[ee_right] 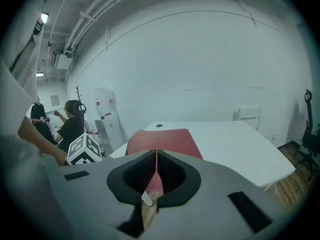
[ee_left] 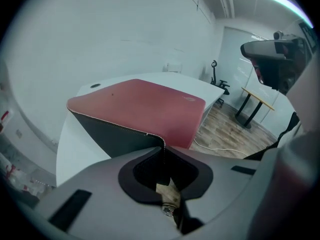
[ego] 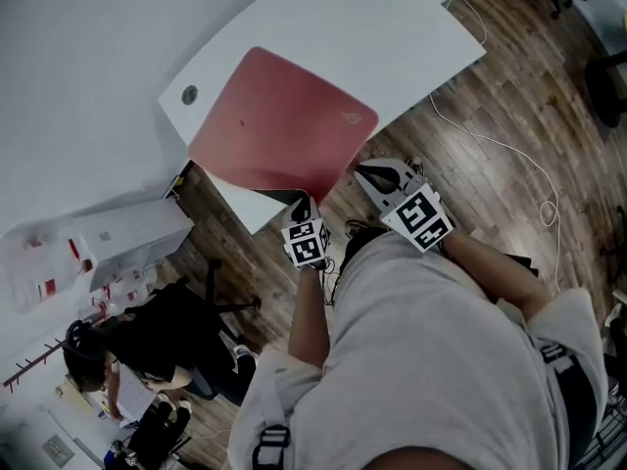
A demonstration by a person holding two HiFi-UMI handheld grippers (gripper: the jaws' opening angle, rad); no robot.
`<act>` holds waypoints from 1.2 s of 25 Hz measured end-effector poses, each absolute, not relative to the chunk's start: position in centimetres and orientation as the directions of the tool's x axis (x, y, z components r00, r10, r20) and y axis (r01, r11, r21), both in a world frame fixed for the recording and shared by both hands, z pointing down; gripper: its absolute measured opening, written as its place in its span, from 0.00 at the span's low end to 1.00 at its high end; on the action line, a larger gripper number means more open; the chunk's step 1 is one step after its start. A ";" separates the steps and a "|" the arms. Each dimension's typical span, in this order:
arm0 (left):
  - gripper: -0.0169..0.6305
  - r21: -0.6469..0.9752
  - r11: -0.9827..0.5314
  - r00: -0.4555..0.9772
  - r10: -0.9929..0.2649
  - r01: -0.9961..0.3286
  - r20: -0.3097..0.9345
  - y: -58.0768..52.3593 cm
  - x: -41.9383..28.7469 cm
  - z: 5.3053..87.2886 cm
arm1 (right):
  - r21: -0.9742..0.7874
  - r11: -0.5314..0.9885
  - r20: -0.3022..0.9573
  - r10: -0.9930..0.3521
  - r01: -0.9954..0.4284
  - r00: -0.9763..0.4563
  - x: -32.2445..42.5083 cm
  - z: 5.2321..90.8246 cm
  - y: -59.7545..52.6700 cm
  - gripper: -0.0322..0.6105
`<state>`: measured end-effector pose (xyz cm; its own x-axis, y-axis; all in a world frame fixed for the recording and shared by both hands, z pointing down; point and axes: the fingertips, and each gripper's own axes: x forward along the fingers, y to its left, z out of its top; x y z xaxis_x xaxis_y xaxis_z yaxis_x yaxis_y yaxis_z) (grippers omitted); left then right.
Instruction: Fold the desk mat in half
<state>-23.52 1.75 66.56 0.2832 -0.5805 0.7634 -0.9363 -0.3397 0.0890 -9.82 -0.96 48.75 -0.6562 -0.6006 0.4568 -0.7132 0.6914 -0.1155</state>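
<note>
A white tabletop (ego: pixel 411 27) with a round grommet (ego: pixel 189 95) stands on a wood-plank floor (ego: pixel 490 76), a white cable (ego: pixel 509 150) trailing at right; near left, a person (ego: pixel 147 336) (dressed in black) sits near a white box (ego: pixel 127 228).

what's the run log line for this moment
stage: fold not made yet | left gripper: shut on mat corner, dark underside showing | right gripper: shut on mat edge | near side raised off desk
</note>
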 end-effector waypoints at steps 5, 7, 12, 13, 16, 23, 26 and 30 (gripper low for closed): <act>0.07 0.039 -0.416 0.284 -0.546 -0.909 0.788 1.4 -22.5 67.3 | -0.125 0.666 0.461 -0.617 -0.735 -0.637 -8.5 49.1 -1.2 0.11; 0.07 0.036 -0.436 0.286 -0.522 -0.899 0.804 1.5 -22.2 67.3 | -0.127 0.663 0.461 -0.619 -0.738 -0.636 -8.2 49.1 -1.3 0.11; 0.07 0.040 -0.460 0.285 -0.478 -0.887 0.831 1.2 -22.0 68.7 | -0.132 0.658 0.458 -0.623 -0.742 -0.634 -7.8 49.0 -2.0 0.11; 0.07 0.035 -0.465 0.281 -0.472 -0.884 0.836 1.1 -21.9 69.0 | -0.133 0.657 0.457 -0.624 -0.742 -0.634 -7.8 48.9 -2.2 0.11; 0.07 0.023 -0.491 0.273 -0.445 -0.871 0.853 1.3 -21.7 69.6 | -0.132 0.655 0.453 -0.628 -0.744 -0.633 -7.5 48.9 -2.5 0.11; 0.07 0.059 -0.474 0.296 -0.443 -0.879 0.847 0.5 -20.2 68.1 | -0.145 0.639 0.451 -0.637 -0.756 -0.625 -6.1 49.0 -3.3 0.11; 0.07 0.061 -0.474 0.299 -0.446 -0.879 0.844 0.0 -20.0 67.8 | -0.145 0.636 0.448 -0.641 -0.758 -0.623 -5.8 48.9 -3.5 0.11; 0.07 0.049 -0.480 0.290 -0.443 -0.876 0.848 -0.1 -19.6 68.1 | -0.151 0.632 0.448 -0.642 -0.760 -0.623 -5.1 49.1 -3.8 0.11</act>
